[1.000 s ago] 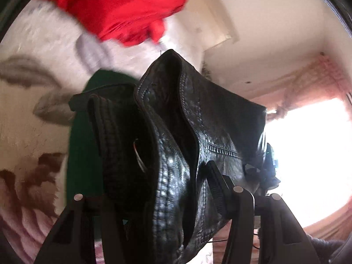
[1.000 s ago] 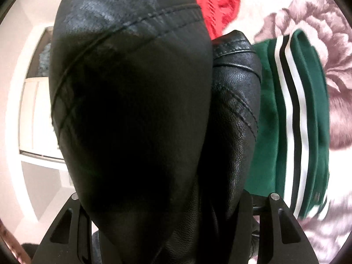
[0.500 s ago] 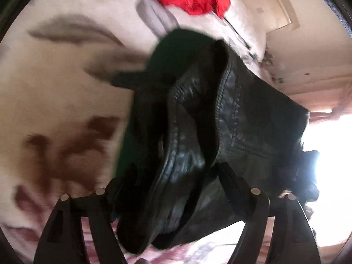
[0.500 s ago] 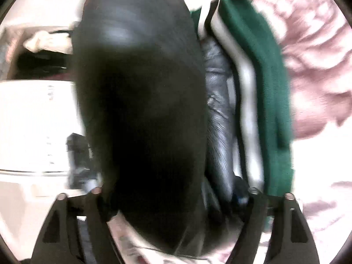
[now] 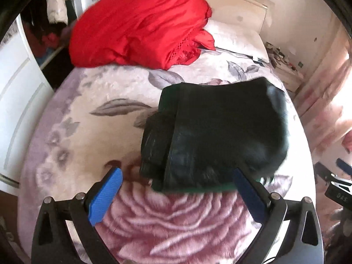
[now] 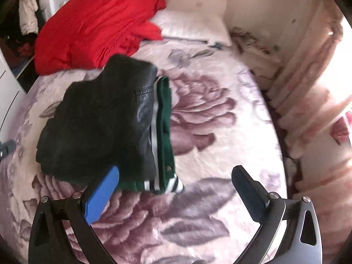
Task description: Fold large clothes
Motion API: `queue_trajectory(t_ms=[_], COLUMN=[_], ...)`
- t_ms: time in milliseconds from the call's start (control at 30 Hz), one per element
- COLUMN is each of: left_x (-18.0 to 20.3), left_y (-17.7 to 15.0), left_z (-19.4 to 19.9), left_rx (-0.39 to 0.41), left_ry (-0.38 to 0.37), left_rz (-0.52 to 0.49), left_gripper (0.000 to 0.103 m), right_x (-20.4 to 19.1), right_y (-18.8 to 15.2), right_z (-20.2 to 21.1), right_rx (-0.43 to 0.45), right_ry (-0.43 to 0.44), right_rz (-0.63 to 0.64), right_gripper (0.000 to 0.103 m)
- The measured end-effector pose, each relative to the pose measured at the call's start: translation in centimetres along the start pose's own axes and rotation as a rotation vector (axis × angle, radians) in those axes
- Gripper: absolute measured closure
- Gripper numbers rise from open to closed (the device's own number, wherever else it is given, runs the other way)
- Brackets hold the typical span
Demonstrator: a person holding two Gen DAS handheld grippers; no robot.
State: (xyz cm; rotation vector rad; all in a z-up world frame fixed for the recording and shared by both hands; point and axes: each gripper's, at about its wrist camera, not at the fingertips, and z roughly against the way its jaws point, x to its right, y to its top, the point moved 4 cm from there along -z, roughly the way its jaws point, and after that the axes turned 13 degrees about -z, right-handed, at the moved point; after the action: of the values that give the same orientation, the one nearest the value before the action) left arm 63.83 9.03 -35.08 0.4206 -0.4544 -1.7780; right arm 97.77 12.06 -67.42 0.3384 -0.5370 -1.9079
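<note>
Folded black leather jacket (image 5: pixel 220 136) lies on my floral bedspread (image 5: pixel 176 220), stacked on a folded green garment with white and black stripes (image 6: pixel 164 132); the green one shows along the jacket's right edge in the right wrist view and as a thin rim under its near edge in the left. My left gripper (image 5: pixel 176 195) hangs above the near side of the pile, jaws just opened to full spread, blue pads bare, nothing between them but bedspread and the jacket's edge below. My right gripper (image 6: pixel 176 189) likewise, jaws just opened wide, empty, off the pile's near right corner. Red cloth heap (image 5: pixel 140 26) sits near the headboard (image 5: pixel 242 2), well apart from the jacket.
</note>
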Motion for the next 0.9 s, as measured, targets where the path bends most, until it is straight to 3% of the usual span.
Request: queue_trajectory(t_ms=[67,300,567,900], left_x=[1.2,3.8,5.8,6.8], left_y=[-0.3,-2.0,-5.3,-10.0], left_z=[2.8,12.6,24.2,34.1], left_rx=[0.033,0.12,0.221,0.313], left_ry=[0.024,0.071,0.108,0.129], left_rz=[-0.021,-0.043,-0.052,0.016], left_gripper=[0.0,0.0,0.0,0.0], right_x=[0.2,2.5,4.7,7.8], right_y=[-1.2,-3.7,-6.7,-11.8], right_z=[2.4,18.3,32.8,46.3], right_rx=[0.014,0.107,0.227,0.328], right_ry=[-0.007,-0.006,0.045,0.092], right_rz=[-0.01,-0.025,-0.022,-0.002], right_gripper=[0.0,0.0,0.0,0.0])
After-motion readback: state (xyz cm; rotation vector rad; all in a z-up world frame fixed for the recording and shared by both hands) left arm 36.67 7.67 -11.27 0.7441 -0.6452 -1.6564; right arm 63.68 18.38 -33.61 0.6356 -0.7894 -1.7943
